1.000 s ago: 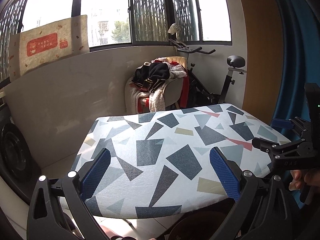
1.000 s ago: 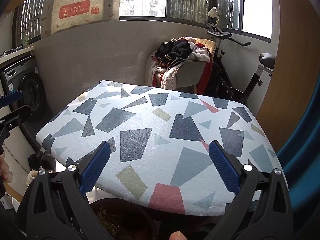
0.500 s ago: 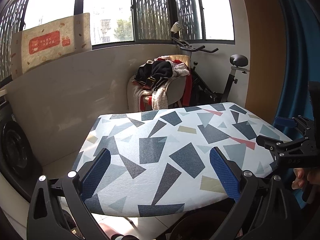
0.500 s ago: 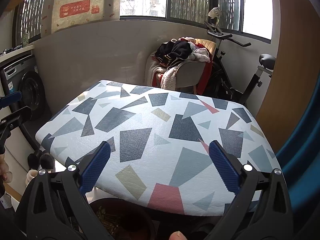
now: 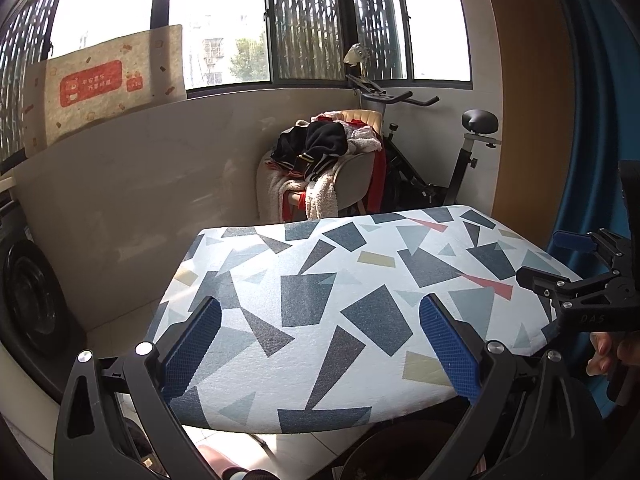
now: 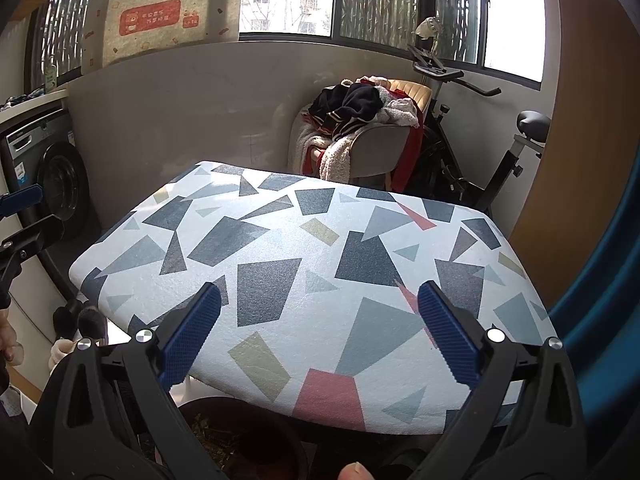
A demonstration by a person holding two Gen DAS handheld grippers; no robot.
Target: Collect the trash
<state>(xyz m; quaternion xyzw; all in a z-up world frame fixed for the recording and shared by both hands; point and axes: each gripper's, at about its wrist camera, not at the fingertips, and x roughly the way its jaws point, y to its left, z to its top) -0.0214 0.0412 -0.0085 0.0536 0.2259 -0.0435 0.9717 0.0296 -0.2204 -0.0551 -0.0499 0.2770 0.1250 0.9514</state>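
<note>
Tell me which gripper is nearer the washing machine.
Left. The washing machine stands off the table's left end. The left gripper hovers by that end, while the right gripper hovers near the table's other end, farther away.

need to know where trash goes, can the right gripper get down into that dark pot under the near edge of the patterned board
Probably yes. The right gripper is open and empty, and the dark pot sits just below it. The patterned board overhangs the pot's far side, so only the near part looks open from above.
</note>
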